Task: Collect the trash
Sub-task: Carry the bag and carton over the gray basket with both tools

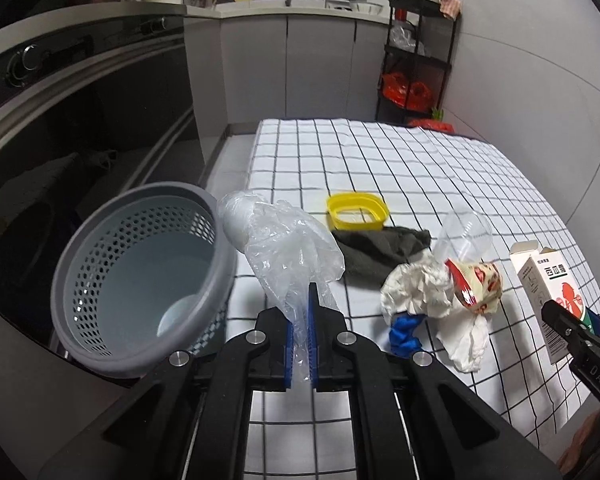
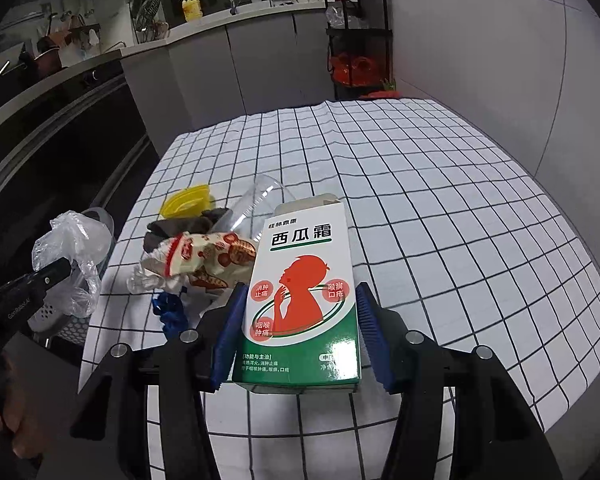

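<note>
Biggest worry here is the clear plastic bag (image 1: 288, 240): the left gripper (image 1: 302, 320) has its jaws clamped almost fully together on just a thin tail of it, and that film looks slick and crinkly, so I'd guess it can slide out or snag on the rim of the grey basket (image 1: 140, 280) instead of dropping in. The basket sits off the left edge of the desk (image 1: 420, 168), tilted, with perforated plastic walls, and the bag hangs just beside its rim, off the desk. The right gripper (image 2: 298, 332) is about half open with its blue ribbed pads squeezing the sides of a medicine box (image 2: 304, 292), held over the near part of the desk. It's light, glossy cardboard with the top flap open, so too much squeeze probably caves it in, and too little lets it pivot. Left on the checked cloth near the left edge: a crumpled snack wrapper (image 1: 476, 284), a wad of white tissue (image 1: 416, 288), a clear cup (image 1: 464, 236) on its side, a dark rag (image 1: 380, 252), a yellow lid (image 1: 358, 210) and something blue and scrunched (image 1: 406, 332). All light, floppy stuff that a swinging bag could drag around.
</note>
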Tool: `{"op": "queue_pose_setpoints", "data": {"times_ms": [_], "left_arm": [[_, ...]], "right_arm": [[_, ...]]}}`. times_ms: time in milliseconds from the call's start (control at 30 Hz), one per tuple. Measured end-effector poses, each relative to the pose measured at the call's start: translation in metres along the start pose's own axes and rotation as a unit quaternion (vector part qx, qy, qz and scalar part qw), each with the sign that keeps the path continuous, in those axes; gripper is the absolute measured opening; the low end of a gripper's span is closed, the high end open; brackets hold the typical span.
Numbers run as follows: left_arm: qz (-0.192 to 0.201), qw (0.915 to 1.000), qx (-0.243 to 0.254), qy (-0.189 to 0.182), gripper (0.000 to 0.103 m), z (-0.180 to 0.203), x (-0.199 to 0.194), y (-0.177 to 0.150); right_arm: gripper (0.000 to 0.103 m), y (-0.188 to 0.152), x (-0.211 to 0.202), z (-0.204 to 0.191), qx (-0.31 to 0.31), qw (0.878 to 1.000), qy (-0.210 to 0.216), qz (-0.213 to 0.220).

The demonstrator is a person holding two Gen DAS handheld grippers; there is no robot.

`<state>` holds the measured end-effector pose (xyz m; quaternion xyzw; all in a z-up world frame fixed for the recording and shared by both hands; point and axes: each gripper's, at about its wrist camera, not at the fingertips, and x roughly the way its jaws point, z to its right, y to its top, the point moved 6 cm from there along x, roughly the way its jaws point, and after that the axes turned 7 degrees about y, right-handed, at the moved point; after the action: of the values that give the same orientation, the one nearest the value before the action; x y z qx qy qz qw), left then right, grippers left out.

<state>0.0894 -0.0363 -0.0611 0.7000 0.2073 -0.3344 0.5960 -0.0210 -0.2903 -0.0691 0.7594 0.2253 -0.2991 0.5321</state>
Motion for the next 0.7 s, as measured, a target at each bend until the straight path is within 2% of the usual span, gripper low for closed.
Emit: {"op": "queue_pose_setpoints", "data": {"times_ms": [333, 533, 700], "left_arm": [[0.032, 0.9968, -0.044, 0.059, 0.006, -0.063, -0.013, 0.019], [0.035, 0.9927, -0.068, 0.092, 0.006, -0.1, -0.011, 0.022], [0.027, 0.9887, -0.089, 0.118, 0.006, -0.129, -0.004, 0.021]], "right_arm": [[0.053, 0.046, 0.007, -0.079, -0.058, 0.994, 0.09, 0.025], [0.053, 0.055, 0.023, -0.147, -0.108, 0.981, 0.157, 0.014], [0.053, 0.055, 0.04, -0.198, -0.152, 0.97, 0.191, -0.003]]}}
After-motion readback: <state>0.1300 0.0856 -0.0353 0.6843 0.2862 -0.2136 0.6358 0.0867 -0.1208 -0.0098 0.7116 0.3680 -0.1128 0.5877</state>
